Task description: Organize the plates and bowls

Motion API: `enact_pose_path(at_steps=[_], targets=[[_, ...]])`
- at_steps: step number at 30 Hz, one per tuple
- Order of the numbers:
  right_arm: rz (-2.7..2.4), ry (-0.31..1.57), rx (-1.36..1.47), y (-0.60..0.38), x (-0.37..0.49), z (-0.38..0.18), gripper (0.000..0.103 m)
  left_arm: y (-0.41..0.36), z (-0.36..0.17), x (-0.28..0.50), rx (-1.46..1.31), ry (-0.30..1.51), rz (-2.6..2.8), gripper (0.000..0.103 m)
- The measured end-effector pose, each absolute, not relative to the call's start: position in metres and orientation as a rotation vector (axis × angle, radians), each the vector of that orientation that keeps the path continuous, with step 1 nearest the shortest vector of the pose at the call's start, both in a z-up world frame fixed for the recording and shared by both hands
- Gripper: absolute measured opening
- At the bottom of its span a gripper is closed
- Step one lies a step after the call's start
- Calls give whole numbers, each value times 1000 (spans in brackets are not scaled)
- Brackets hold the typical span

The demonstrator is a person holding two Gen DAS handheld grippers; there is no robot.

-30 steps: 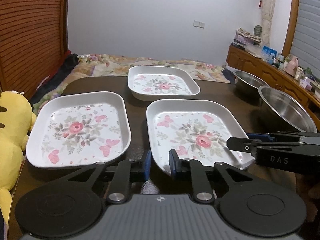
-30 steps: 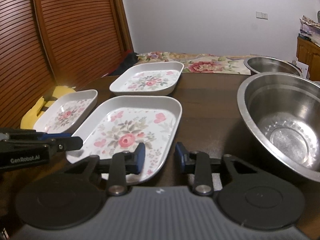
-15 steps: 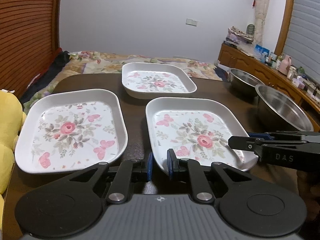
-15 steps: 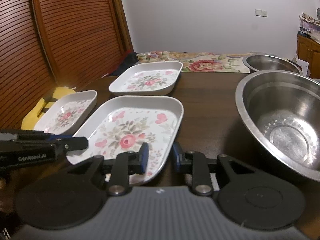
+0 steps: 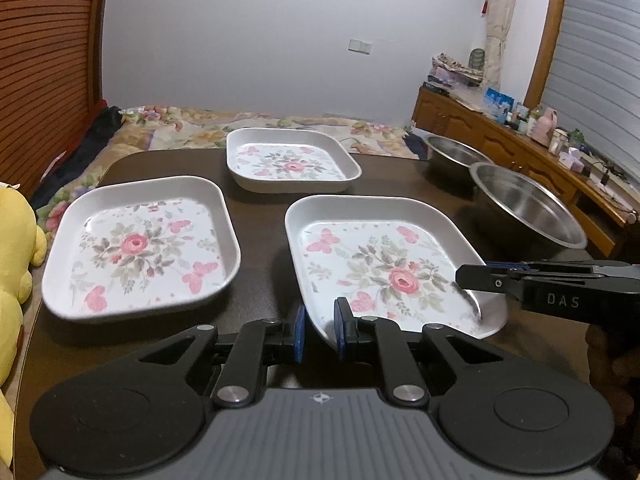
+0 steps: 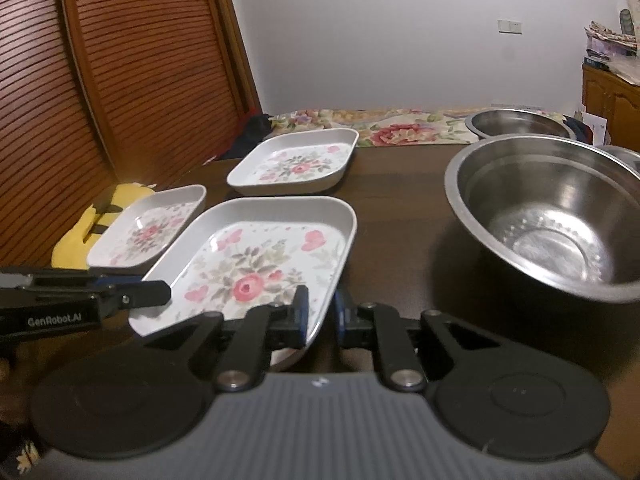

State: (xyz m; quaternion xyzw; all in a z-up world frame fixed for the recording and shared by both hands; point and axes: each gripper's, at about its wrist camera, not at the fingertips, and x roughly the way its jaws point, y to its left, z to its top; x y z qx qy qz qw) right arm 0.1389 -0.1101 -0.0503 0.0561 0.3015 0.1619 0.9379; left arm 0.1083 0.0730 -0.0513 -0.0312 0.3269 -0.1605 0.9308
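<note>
Three white floral plates lie on the dark table (image 5: 260,216). The near plate (image 5: 380,264) (image 6: 256,264) has my left gripper (image 5: 320,330) shut on its front left corner rim. My right gripper (image 6: 320,314) is shut on its front right rim and shows from the side in the left wrist view (image 5: 464,276). The left gripper shows from the side in the right wrist view (image 6: 156,300). A second plate (image 5: 140,248) (image 6: 148,232) sits to the left, and a third (image 5: 292,164) (image 6: 296,164) lies farther back. Two steel bowls stand at the right, one near (image 5: 528,208) (image 6: 552,216) and one far (image 5: 452,152) (image 6: 520,122).
A yellow plush toy (image 5: 16,248) leans at the table's left edge. Beyond the far edge is a bed with a floral cover (image 5: 200,124). A wooden sideboard (image 5: 500,136) with small items runs along the right wall, and slatted wooden doors (image 6: 120,80) stand at the left.
My right gripper's fingers have narrowed onto the near plate's rim. The left gripper has kept its hold on the plate's corner while its view shifted slightly to the right.
</note>
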Motion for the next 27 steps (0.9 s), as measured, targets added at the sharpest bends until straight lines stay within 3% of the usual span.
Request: enact_pose_path(at_steps=[27], targets=[[384,674,97,-93,77,-56,16,84,-44,29,-55,681,-291,17]])
